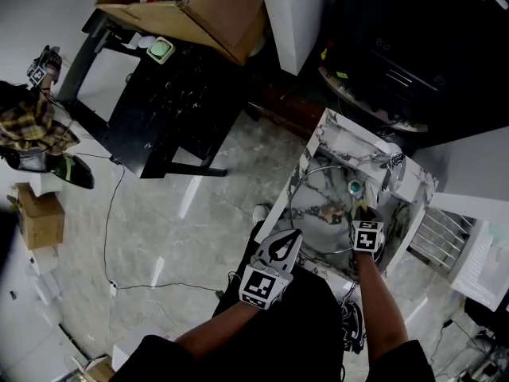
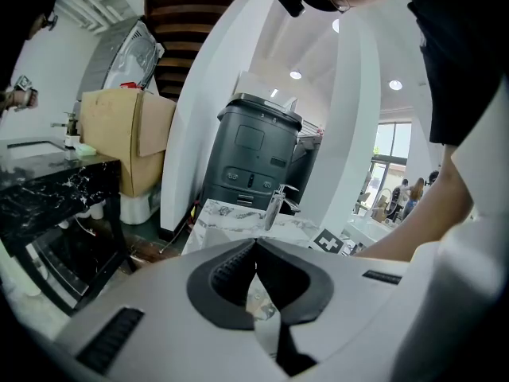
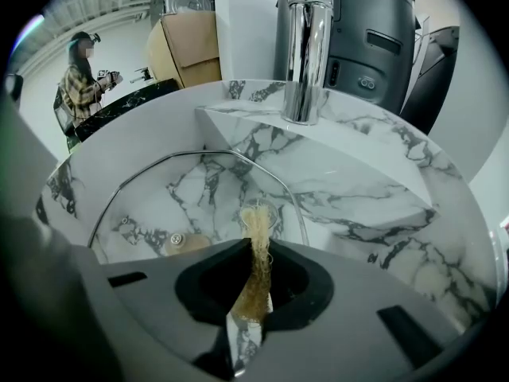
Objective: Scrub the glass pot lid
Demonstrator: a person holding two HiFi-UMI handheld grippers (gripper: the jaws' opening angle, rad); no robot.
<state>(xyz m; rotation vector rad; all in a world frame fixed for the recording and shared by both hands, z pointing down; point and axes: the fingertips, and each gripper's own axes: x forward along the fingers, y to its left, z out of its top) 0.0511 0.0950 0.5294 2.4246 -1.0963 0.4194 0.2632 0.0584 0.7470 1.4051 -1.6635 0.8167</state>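
head view: high, steeply down | left gripper view: level, toward faucet (image 2: 274,207) | right gripper view: close | all share sink (image 3: 362,183)

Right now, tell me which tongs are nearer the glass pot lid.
Right. The right tongs, shut on a fibrous scrubber, are directly over the glass pot lid in the sink. The left tongs, shut, are back by the sink's near edge.

Office hall, copier (image 2: 253,153), marble sink (image 3: 382,185)
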